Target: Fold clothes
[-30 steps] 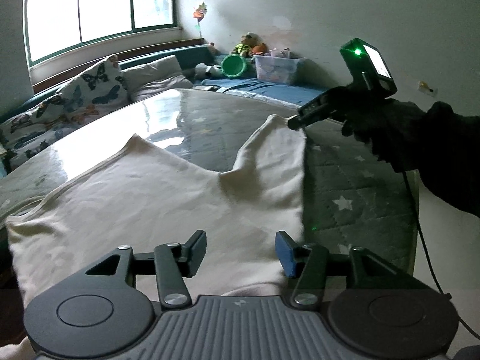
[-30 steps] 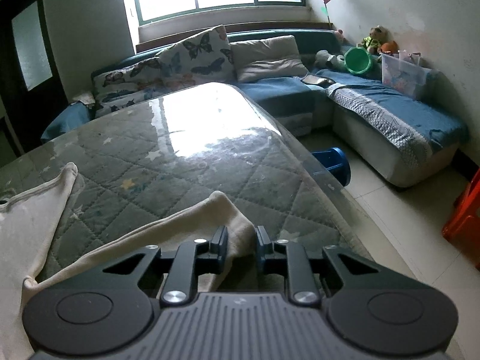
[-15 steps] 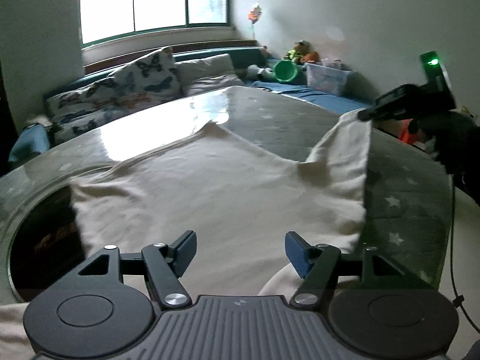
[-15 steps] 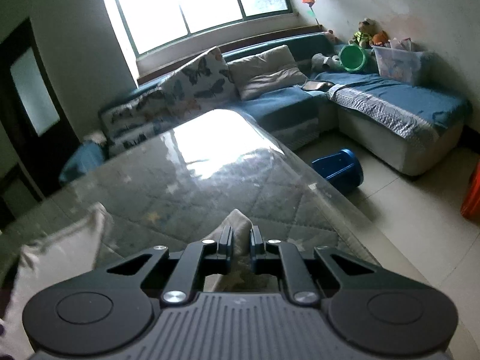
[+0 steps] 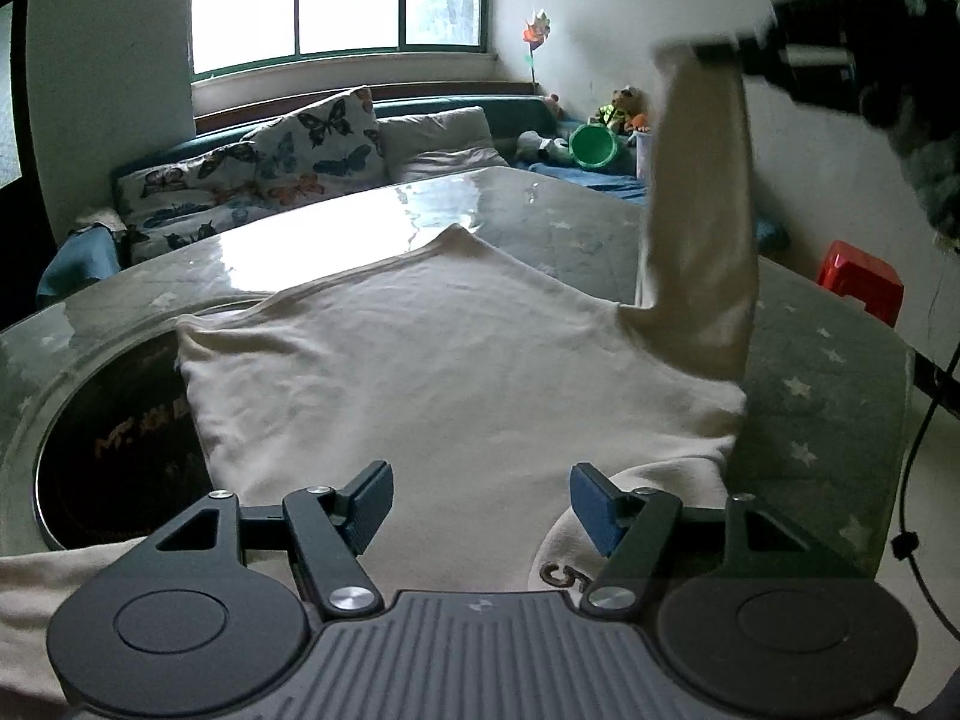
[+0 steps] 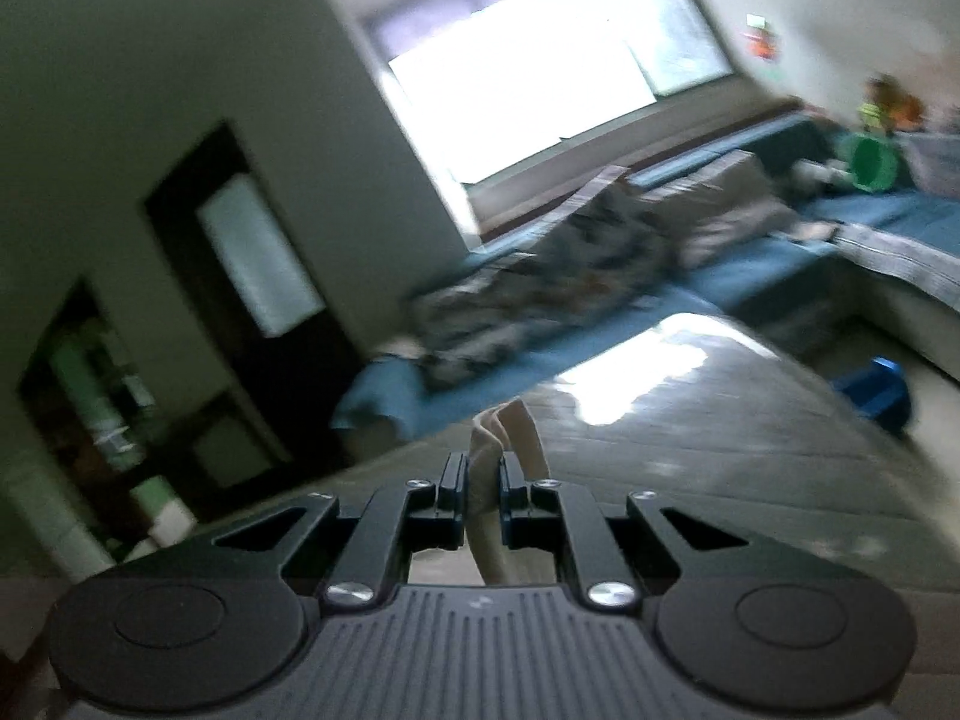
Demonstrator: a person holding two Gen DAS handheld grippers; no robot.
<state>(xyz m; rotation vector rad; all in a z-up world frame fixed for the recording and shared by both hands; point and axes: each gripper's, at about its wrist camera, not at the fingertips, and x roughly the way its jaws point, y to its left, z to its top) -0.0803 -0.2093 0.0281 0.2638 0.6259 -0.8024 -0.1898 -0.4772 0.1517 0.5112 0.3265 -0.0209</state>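
Left wrist view: a cream garment (image 5: 450,360) lies spread on the glass-topped table (image 5: 840,372), the left gripper (image 5: 480,504) hovering over it, jaws apart. Right gripper (image 6: 481,474) pinches its sleeve (image 5: 702,192), lifted high

The right wrist view is motion-blurred: sofa (image 6: 600,252) cushions smear into grey streaks. Seen from the left wrist, the garment's (image 5: 456,360) near hem is hidden behind the left gripper (image 5: 480,507), and the right gripper (image 5: 708,51) above the table (image 5: 828,360) is blurred.
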